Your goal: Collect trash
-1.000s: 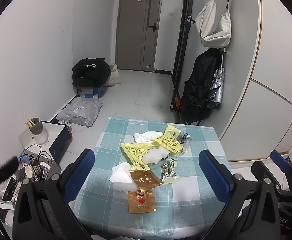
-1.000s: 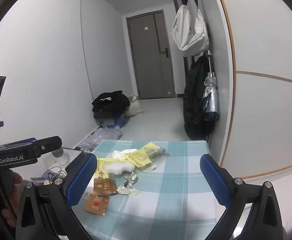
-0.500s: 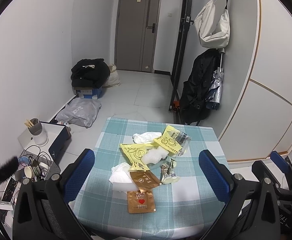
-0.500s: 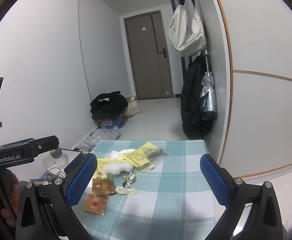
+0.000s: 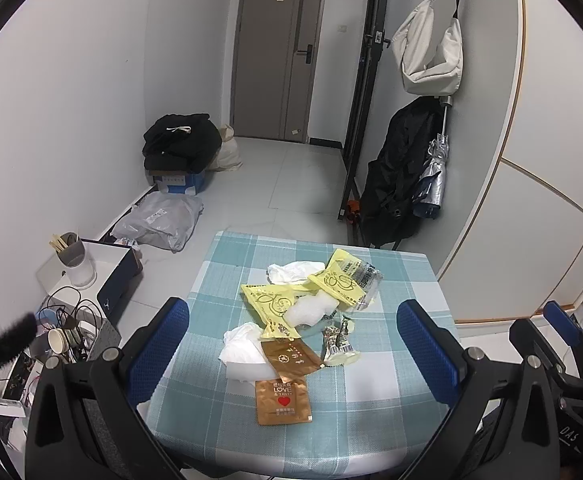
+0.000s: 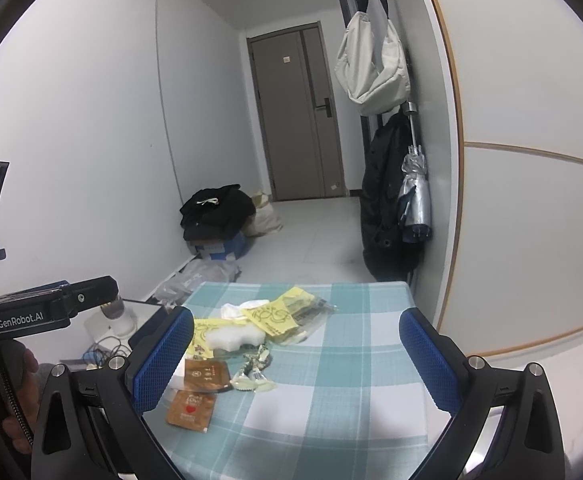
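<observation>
Trash lies in a loose pile on a table with a teal checked cloth (image 5: pixel 403 272). It holds two brown sachets (image 5: pixel 282 401), yellow wrappers (image 5: pixel 269 304), white tissues (image 5: pixel 241 346), a white foam piece (image 5: pixel 311 310) and a small foil wrapper (image 5: pixel 336 345). My left gripper (image 5: pixel 293 340) is open and empty, above the table's near side. My right gripper (image 6: pixel 296 354) is open and empty, to the right of the pile (image 6: pixel 251 332). The left gripper's body (image 6: pixel 51 310) shows at the left in the right wrist view.
Left of the table on the floor are a white box with a cup (image 5: pixel 73 262), cables and a paper cup (image 5: pixel 57 342). A grey bag (image 5: pixel 159 220), a black clothes pile (image 5: pixel 181 142), a coat rack (image 5: pixel 401 176) and a door (image 5: pixel 277 52) lie beyond.
Both views have shifted only slightly. The right gripper has tilted up a little. The trash has not moved.
</observation>
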Tool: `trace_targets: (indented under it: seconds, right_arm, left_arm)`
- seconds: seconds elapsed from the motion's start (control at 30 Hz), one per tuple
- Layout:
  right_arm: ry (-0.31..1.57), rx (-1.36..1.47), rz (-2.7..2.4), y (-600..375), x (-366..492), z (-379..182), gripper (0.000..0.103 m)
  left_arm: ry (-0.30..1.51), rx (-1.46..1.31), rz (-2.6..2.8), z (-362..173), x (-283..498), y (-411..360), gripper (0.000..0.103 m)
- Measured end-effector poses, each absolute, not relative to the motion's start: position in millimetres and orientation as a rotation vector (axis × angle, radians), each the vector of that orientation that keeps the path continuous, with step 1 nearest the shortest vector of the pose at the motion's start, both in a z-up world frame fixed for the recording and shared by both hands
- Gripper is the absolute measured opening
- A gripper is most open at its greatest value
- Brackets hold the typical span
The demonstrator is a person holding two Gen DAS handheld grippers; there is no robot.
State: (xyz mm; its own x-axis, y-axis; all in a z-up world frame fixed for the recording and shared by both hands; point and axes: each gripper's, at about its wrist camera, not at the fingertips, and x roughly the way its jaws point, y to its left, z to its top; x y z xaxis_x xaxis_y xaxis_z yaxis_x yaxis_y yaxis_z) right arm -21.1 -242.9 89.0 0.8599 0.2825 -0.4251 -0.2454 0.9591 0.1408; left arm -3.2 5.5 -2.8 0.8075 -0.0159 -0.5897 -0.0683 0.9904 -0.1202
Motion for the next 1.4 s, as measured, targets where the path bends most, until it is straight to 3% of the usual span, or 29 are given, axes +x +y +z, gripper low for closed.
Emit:
trace_targets:
  seconds: [1.07,1.4]
  right_arm:
    - [0.483,0.085,0.274,-245,-9,83,0.103]
    - [0.567,0.094,0.268,-247,11,58,0.103]
  left_arm:
    - [0.687,-0.136,0.015,-12,10,8,0.102]
    - [0.93,-0.195,0.011,-66,37,24,0.102]
